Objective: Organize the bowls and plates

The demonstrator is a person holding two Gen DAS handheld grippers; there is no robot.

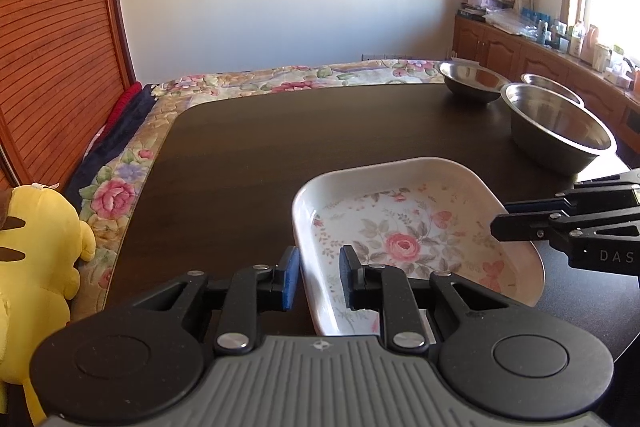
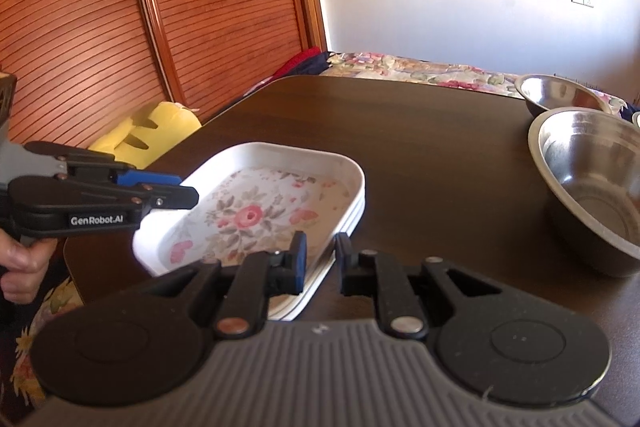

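A stack of white rectangular floral plates point(image 1: 404, 227) point(image 2: 256, 207) lies on the dark table. My left gripper point(image 1: 319, 277) is open, its fingers straddling the stack's left rim. It shows from the side in the right wrist view point(image 2: 176, 189). My right gripper point(image 2: 321, 263) is open, its fingers straddling the stack's right rim. It shows in the left wrist view point(image 1: 508, 223). Three steel bowls stand at the table's far right: a large one point(image 1: 560, 131) point(image 2: 596, 183), one behind it point(image 1: 472, 79) point(image 2: 560, 95), and a third point(image 1: 550, 87) partly hidden.
The dark table point(image 1: 280, 147) sits on a floral bedcover point(image 1: 280, 79). A yellow plush toy point(image 1: 36, 259) point(image 2: 148, 135) lies at the left, by wooden slatted doors point(image 1: 52, 47). A cluttered wooden cabinet point(image 1: 540, 47) stands under the window at the right.
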